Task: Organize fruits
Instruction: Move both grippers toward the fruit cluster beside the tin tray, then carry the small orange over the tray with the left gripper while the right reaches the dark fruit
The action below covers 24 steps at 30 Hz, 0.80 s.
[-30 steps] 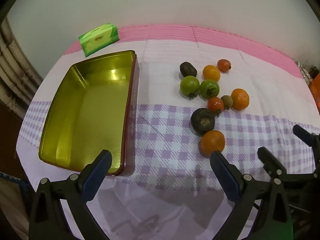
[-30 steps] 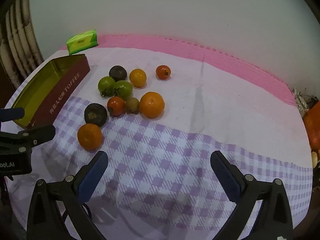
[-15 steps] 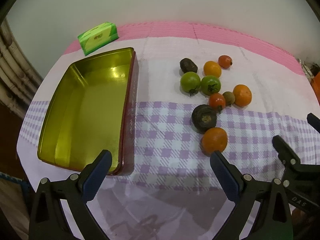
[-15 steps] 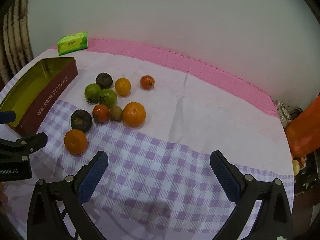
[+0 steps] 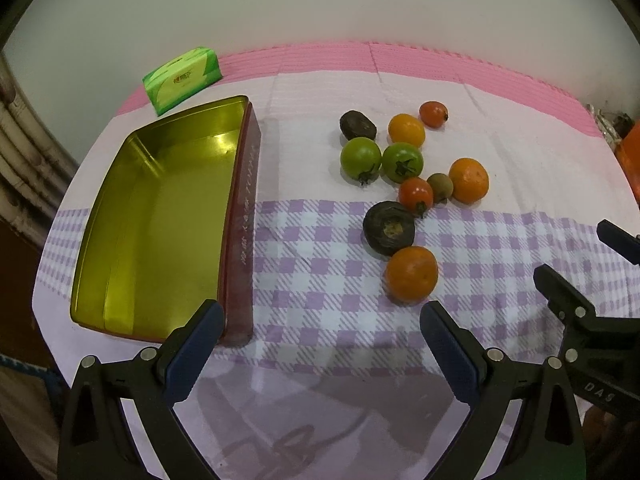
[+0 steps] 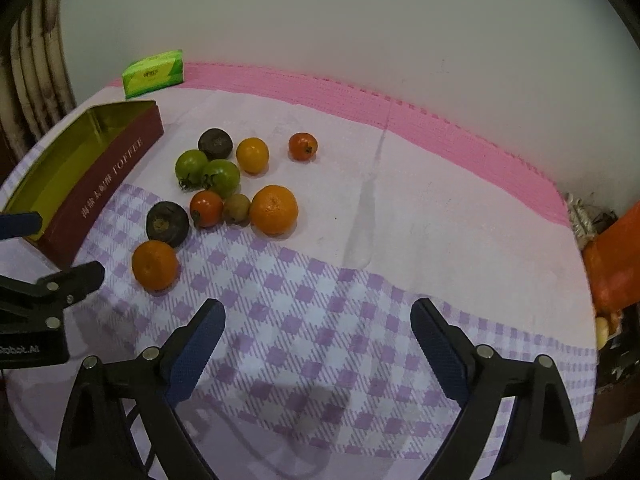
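Hovering over bare checked cloth (image 6: 320,320), right gripper (image 6: 316,344) wide apart, just been narrowing, nothing between. Left gripper (image 5: 320,344) likewise spread, empty, beside tin (image 5: 236,216) corner. Fruits (image 6: 224,196) clustered between tin and open cloth at right.

Fruits (image 6: 224,192) beside toffee tin (image 6: 100,184)
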### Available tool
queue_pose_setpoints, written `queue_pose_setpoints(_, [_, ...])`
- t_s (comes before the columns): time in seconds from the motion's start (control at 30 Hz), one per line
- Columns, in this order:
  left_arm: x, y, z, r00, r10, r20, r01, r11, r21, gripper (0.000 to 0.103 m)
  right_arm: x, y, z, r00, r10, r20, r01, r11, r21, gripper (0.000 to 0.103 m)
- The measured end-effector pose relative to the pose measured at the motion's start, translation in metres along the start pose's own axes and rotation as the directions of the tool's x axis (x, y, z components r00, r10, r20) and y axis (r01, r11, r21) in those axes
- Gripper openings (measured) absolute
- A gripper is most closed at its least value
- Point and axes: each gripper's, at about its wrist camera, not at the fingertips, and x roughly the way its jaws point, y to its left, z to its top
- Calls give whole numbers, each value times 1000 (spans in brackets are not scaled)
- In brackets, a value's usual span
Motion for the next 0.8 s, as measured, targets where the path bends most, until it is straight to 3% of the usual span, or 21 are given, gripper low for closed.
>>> queue_pose_setpoints(0.47, [10, -8, 4, 999, -5, -42, 5, 1000, -14, 98, 3, -16, 2, 1000, 24, 5, -24, 999, 42, 91])
queue_pose_setpoints(0.6, [14, -10, 5, 998, -20, -55, 19, 1000, -24, 98, 5, -17, 2, 999, 35, 2, -35, 998, 44, 81])
queue_pose_setpoints(0.8, [18, -23, 4, 997, -41, -60, 41, 999, 5, 98, 6, -25, 2, 999, 33, 5, -33, 997, 75, 80])
